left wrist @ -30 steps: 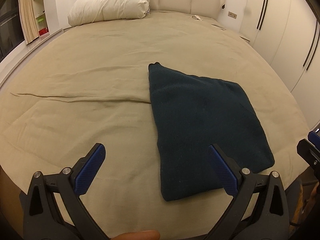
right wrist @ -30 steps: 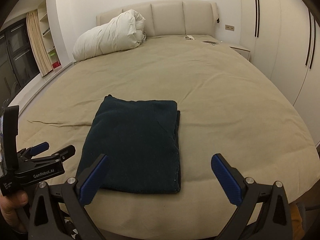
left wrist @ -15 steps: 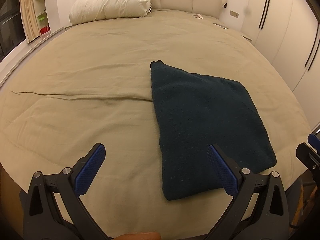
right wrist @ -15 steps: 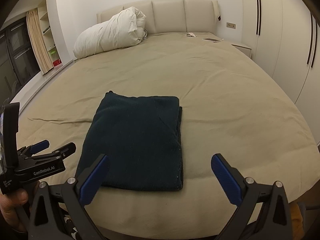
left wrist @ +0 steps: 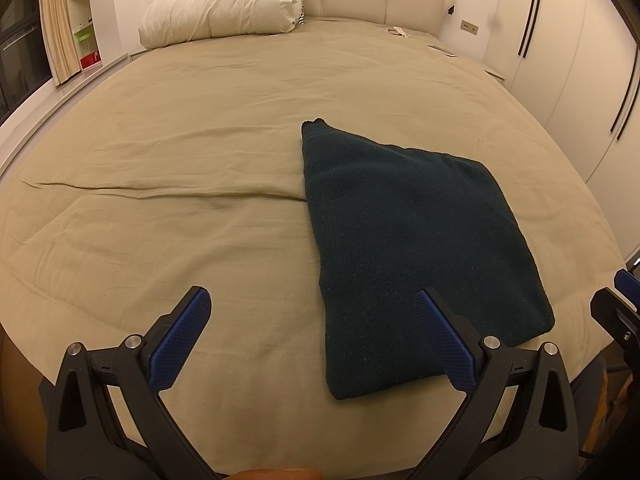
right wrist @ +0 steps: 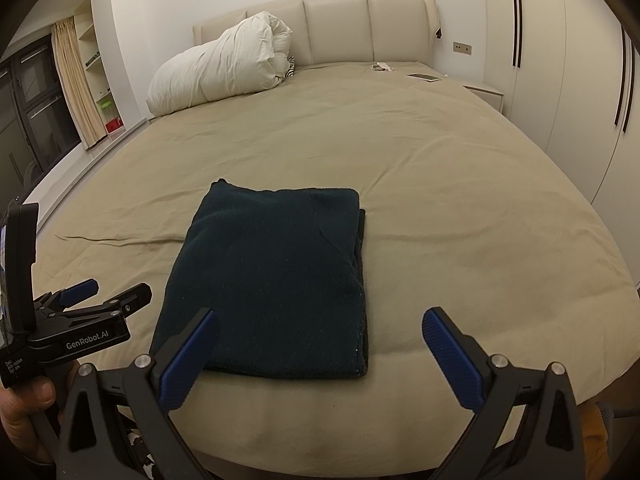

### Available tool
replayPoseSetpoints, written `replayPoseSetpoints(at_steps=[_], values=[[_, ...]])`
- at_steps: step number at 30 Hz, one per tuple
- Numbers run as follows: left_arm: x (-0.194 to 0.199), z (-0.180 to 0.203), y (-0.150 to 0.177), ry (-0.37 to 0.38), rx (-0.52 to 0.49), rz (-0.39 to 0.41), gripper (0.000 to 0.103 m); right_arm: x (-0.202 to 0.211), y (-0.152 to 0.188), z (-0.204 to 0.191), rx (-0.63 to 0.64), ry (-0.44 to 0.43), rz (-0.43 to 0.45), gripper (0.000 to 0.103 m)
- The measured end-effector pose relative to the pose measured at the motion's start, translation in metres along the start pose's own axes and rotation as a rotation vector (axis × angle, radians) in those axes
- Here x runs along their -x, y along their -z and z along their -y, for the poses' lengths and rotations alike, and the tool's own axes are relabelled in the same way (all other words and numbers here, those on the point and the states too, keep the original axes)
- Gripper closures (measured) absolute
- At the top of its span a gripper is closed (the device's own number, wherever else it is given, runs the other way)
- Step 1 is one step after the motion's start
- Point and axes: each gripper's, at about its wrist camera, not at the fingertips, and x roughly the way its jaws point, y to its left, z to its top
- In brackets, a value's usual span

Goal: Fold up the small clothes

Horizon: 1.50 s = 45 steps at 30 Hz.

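A dark teal knitted garment (left wrist: 408, 240) lies folded into a flat rectangle on the beige bed sheet (left wrist: 180, 208); it also shows in the right wrist view (right wrist: 276, 280). My left gripper (left wrist: 312, 320) is open and empty, held above the bed's near edge, left of the garment. My right gripper (right wrist: 320, 340) is open and empty, hovering just short of the garment's near edge. The left gripper also shows at the left of the right wrist view (right wrist: 104, 296), and part of the right gripper at the right edge of the left wrist view (left wrist: 620, 300).
A rolled white duvet (right wrist: 224, 68) lies at the bed's far left by the padded headboard (right wrist: 336, 28). Small flat items (right wrist: 424, 77) lie at the far right corner. Wardrobe doors (right wrist: 568, 80) stand on the right, shelves and a curtain (right wrist: 76, 80) on the left.
Both grippers have drawn back and tilted up slightly, so the garment sits a little lower in view. The garment has not moved. Both grippers stayed open.
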Motion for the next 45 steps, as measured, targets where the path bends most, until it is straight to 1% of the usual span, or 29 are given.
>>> replayPoseSetpoints(at_steps=[45], values=[[0.0035,-0.0049,0.0076,0.002,-0.001,-0.011,0.000,0.0007,0.0042,0.0021,-0.003,-0.006,-0.006,0.000]])
